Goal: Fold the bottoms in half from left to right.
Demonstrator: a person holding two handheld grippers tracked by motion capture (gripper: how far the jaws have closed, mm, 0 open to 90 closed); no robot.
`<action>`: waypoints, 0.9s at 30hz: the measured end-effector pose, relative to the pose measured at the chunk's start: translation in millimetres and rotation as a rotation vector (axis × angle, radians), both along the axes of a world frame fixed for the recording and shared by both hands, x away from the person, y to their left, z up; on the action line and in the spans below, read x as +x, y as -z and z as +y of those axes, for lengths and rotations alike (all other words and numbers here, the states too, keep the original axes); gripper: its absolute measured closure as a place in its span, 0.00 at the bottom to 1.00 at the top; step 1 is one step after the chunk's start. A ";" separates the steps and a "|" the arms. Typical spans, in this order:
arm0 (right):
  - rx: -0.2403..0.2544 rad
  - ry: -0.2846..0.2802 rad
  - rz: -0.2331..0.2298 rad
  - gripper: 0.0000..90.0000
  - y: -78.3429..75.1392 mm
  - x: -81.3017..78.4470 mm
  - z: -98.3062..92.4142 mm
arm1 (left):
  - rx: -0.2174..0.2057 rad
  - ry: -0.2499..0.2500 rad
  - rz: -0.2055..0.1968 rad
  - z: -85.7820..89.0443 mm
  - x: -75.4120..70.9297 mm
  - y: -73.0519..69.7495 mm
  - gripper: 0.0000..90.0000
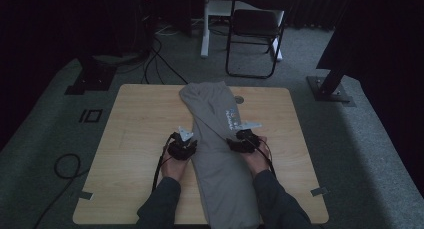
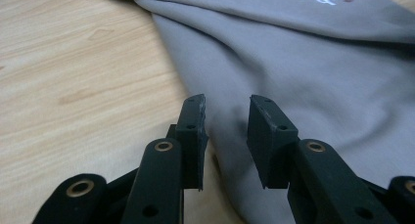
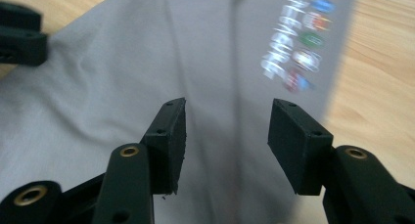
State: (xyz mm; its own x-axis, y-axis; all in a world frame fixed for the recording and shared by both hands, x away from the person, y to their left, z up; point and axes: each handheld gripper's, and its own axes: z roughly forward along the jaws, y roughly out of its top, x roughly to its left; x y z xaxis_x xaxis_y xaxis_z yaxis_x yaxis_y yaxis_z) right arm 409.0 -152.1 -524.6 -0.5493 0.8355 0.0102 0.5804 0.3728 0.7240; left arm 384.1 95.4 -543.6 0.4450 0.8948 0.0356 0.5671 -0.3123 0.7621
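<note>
Grey garment (image 1: pixel 216 139) lies lengthwise, near edge to far edge; printed end far.

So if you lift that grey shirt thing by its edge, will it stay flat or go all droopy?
Probably droopy: the grey garment lies in soft folds and wrinkles on the wooden table, so it looks like limp cloth. It likely sags from wherever it is pinched. Pushed, it would probably bunch up rather than slide as one piece.

Garment (image 1: pixel 216 139) lies lengthwise down mid table (image 1: pixel 135 134); left gripper (image 1: pixel 182 150) at its left edge, right gripper (image 1: pixel 243 143) at right edge.
</note>
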 end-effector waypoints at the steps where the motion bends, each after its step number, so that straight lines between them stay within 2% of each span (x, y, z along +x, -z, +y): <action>1: -0.015 -0.009 -0.003 0.53 1.4 3.8 5.3 | 0.012 -0.005 0.006 -1.3 2.8 0.9 0.76; 2: -0.015 -0.009 -0.003 0.53 1.4 3.8 5.3 | 0.012 -0.005 0.006 -1.3 2.8 0.9 0.76; 4: -0.041 -0.034 0.022 0.50 8.0 18.9 22.4 | 0.033 -0.018 0.026 -4.3 9.1 5.9 0.76; 6: -0.077 -0.037 0.031 0.50 13.7 27.2 28.8 | 0.013 -0.019 0.024 -3.4 10.3 8.7 0.76; 7: -0.101 -0.021 0.026 0.51 16.0 30.3 29.1 | -0.002 -0.022 0.028 -2.3 10.6 9.0 0.77; 8: -0.124 0.012 0.027 0.53 17.7 33.5 26.6 | -0.005 -0.025 0.032 -1.6 10.5 9.0 0.78; 9: -0.102 0.055 0.037 0.60 17.5 36.9 20.5 | -0.001 -0.026 0.031 -1.1 10.1 9.0 0.78; 11: -0.090 0.182 0.049 0.66 17.1 43.3 0.6 | -0.005 -0.026 0.030 -0.3 9.6 9.3 0.78; 13: -0.047 0.245 0.066 0.72 18.2 45.5 -18.5 | -0.011 -0.028 0.028 0.0 9.3 9.8 0.78; 14: -0.027 0.246 0.074 0.75 18.5 44.8 -24.6 | -0.012 -0.028 0.027 0.0 9.3 9.9 0.78; 15: -0.027 0.236 0.073 0.76 18.6 43.7 -26.8 | -0.014 -0.027 0.027 -0.2 9.3 10.1 0.79; 18: -0.073 0.195 0.041 0.79 18.6 38.9 -25.2 | -0.024 -0.019 0.035 -0.8 9.8 9.9 0.83; 20: -0.073 0.187 0.036 0.83 19.0 38.2 -23.5 | -0.013 -0.007 0.032 -3.2 9.1 9.6 0.92; 23: -0.070 0.179 0.037 0.84 19.3 36.4 -21.7 | -0.007 -0.001 0.038 -2.7 7.6 8.9 0.94; 25: -0.065 0.166 0.043 0.85 19.2 31.1 -20.7 | -0.021 0.004 0.043 1.8 3.1 9.3 0.94; 27: -0.055 0.153 0.051 0.84 19.1 23.2 -20.1 | -0.034 0.013 0.050 8.3 -8.5 9.5 0.94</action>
